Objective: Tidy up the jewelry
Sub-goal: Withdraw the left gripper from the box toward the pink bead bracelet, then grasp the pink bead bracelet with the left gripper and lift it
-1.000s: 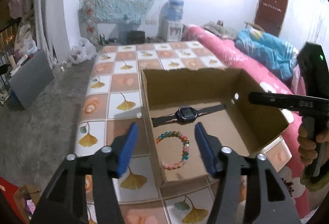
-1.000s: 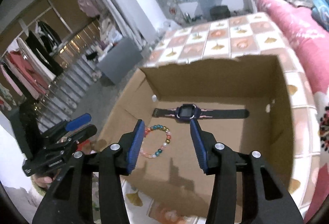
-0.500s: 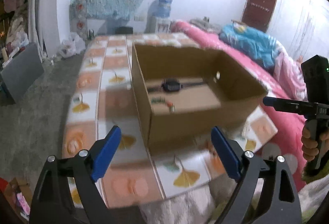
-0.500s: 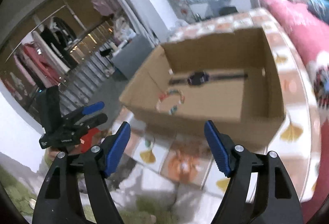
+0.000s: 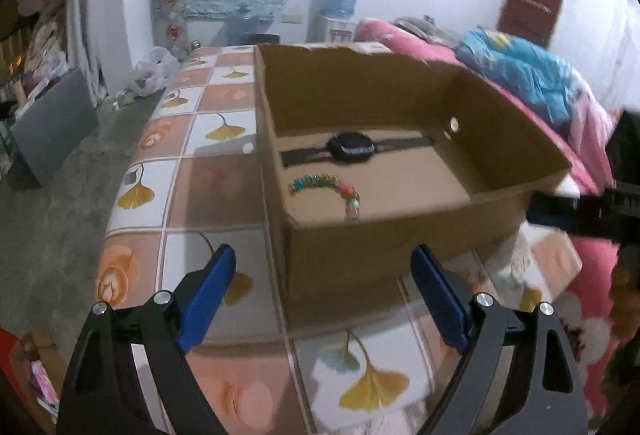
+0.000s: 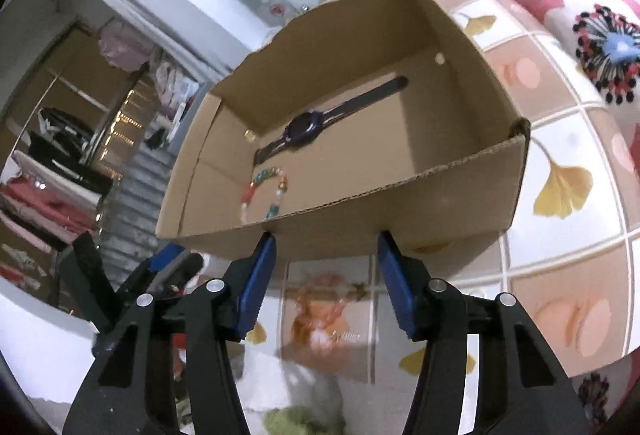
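Jaws of my left gripper stood wide and empty, right gripper closing on nothing, both short of the box, where the watch lay crosswise behind the bracelet.

No text, label, brand, number or sign can be read in either view. The right gripper's black body, at three o'clock in the left wrist view, carries pale marks too blurred to make out.
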`<state>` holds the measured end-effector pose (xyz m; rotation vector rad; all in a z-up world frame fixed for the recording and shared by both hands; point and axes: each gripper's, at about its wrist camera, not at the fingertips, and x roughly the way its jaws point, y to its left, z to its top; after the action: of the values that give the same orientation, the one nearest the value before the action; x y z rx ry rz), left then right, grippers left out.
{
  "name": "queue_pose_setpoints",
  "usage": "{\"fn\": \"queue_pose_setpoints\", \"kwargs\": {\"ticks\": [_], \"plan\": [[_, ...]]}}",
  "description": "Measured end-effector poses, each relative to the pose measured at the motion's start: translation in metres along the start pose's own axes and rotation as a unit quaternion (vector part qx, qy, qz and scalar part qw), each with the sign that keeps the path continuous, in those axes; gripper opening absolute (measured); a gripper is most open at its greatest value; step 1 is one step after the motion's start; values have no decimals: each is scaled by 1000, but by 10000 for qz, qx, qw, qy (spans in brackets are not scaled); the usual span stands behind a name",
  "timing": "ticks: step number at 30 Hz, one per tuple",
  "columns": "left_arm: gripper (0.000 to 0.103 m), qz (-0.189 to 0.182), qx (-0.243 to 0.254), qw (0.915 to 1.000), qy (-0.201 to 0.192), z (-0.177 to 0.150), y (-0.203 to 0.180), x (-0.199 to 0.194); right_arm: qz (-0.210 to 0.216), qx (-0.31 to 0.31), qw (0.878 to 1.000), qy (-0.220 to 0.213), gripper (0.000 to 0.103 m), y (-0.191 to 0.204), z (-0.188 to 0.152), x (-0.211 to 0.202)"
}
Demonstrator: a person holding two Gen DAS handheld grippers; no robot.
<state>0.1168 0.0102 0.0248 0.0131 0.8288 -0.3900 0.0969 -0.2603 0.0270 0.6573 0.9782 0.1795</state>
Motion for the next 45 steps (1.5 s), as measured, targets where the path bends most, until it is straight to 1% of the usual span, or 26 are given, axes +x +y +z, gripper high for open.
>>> {"fn": "queue_pose_setpoints", "kwargs": {"ticks": [3, 6, 10, 14, 17, 20, 22, 23, 24, 25, 28, 31, 32, 34, 39, 42, 45], "plan": [[87, -67, -17, 10000, 46, 2, 1, 1, 35, 70, 9999, -117, 52, -6, -1, -3], [87, 92, 78, 9999, 46, -2, 1, 2, 8, 35, 9998, -186, 52, -11, -6, -8], [89, -19, -70, 9999, 110, 1, 7, 5, -20, 104, 9997, -239, 52, -20, -9, -15], [89, 103, -79, 9999, 95, 5, 8, 7, -46, 167, 9992, -361, 52, -25, -8, -22], [89, 74, -165, 9998, 87, 3, 10, 6, -159, 123, 9988, -454, 53, -27, -11, -29], [89, 67, -293, 9995, 117, -3, 14, 3, -414, 10, 9978, -509, 57, -26, -14, -36], [89, 60, -389, 9991, 169, -10, 18, 2, -643, -66, 9966, -520, 66, -28, -21, -42], [89, 51, -434, 9987, 242, -15, 19, 4, -759, -102, 9958, -510, 68, -30, -24, -44], [89, 58, -463, 9984, 323, -19, 20, 6, -872, -136, 9949, -498, 72, -31, -27, -45], [89, 75, -480, 9980, 396, -22, 21, 8, -1024, -174, 9934, -480, 77, -33, -31, -47], [89, 163, -480, 9967, 639, -34, 22, 17, -1441, -279, 9883, -423, 83, -38, -40, -50], [89, 244, -517, 9952, 799, -40, 22, 26, -1747, -446, 9830, -350, 89, -38, -45, -49], [89, 281, -515, 9945, 868, -42, 22, 29, -1843, -512, 9809, -347, 90, -36, -46, -49], [89, 345, -501, 9935, 967, -44, 22, 34, -2042, -679, 9758, -381, 95, -31, -49, -50], [97, 631, -192, 9925, 1027, -47, 16, 41, -2391, -1235, 9615, -550, 95, -11, -48, -51], [98, 877, 132, 9905, 1053, -50, 11, 44, -2482, -1557, 9536, -698, 95, 2, -48, -52], [98, 834, 140, 9910, 1040, -51, 13, 43, -2680, -1736, 9430, -935, 95, 12, -48, -56]]}}
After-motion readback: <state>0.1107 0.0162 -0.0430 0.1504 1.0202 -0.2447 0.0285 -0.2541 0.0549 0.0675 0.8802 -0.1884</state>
